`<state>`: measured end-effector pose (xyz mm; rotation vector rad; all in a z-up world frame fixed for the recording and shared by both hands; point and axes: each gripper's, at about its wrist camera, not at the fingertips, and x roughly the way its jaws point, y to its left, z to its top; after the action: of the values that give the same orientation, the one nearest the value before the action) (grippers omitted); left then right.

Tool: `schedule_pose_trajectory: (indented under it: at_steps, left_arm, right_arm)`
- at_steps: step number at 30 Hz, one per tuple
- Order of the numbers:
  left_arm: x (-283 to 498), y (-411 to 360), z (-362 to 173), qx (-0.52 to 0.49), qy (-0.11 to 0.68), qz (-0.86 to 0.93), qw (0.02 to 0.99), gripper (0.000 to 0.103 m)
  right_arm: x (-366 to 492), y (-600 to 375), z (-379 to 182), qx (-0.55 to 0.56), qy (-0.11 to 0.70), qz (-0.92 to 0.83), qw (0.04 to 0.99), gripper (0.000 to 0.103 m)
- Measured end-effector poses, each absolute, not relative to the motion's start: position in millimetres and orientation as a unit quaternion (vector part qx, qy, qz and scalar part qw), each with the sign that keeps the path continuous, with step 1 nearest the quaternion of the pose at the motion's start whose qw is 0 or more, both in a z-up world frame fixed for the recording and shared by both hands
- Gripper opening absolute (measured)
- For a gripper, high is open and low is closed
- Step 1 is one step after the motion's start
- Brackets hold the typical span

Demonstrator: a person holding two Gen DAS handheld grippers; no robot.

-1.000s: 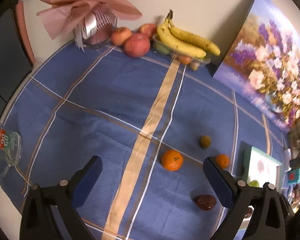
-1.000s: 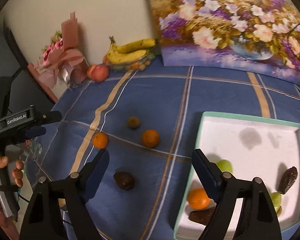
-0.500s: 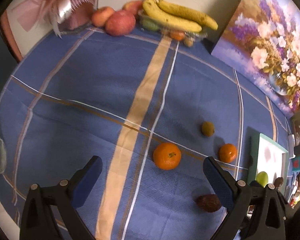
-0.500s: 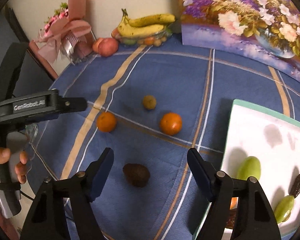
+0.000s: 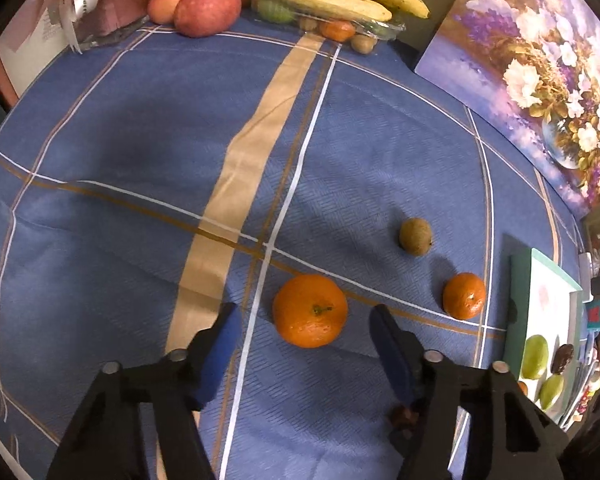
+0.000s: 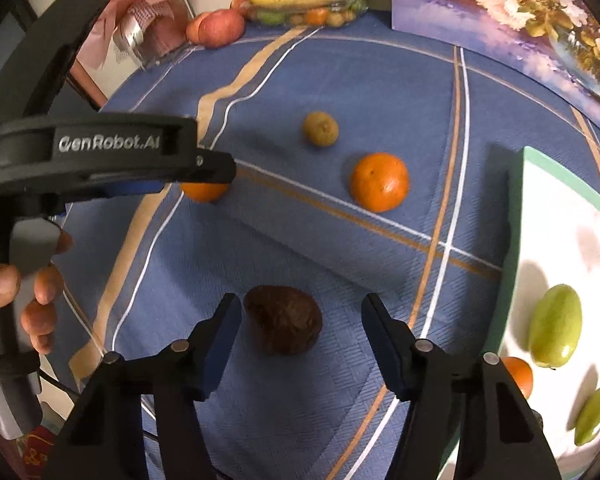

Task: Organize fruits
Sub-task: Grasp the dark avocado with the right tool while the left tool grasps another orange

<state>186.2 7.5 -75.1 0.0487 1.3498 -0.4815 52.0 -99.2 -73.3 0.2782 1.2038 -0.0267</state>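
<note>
Both jaw pairs were closing, not yet touching: left gripper (image 5: 305, 322) straddled the orange (image 5: 310, 311), right gripper (image 6: 301, 312) the brown fruit (image 6: 284, 319), which sat nearer its left jaw and might roll aside.

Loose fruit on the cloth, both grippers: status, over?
Left gripper closing around large mandarin, no contact yet. Right gripper closing around dark brown fruit. Small mandarin and brownish-green fruit loose. Nothing blocking.

Both claws point steeply down at the table (image 5: 100, 160). The left claw (image 5: 304, 320) is closing, blue fingers (image 5: 220, 344) on either side of an orange (image 5: 310, 310), pads not touching it yet. The right claw (image 6: 302, 312) is closing too, straddling a dark brown fruit (image 6: 284, 324); its left pad is just beside the fruit, the right one apart. A hand (image 6: 28, 292) grips the left claw's handle.
</note>
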Motion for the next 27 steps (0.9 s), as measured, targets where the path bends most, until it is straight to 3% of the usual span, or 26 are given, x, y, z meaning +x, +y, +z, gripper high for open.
schedule_pose_trajectory:
  at_steps: [3, 6, 12, 27]
  left_arm:
    - [187, 8, -76, 0.012, 0.621, -0.227, 0.750, 0.052]
    - [187, 6, -76, 0.014, 0.621, -0.227, 0.750, 0.040]
    - [185, 7, -72, 0.008, 0.621, -0.236, 0.747, 0.039]
    - [169, -1, -33, 0.016, 0.585, -0.247, 0.773, 0.039]
  right_arm:
    - [52, -97, -77, 0.125, 0.569, -0.011, 0.812, 0.062]
    - [52, -95, -78, 0.121, 0.571, -0.010, 0.812, 0.054]
    - [51, -95, -77, 0.121, 0.570, -0.006, 0.813, 0.042]
    - [30, -118, -43, 0.139, 0.534, -0.026, 0.834, 0.042]
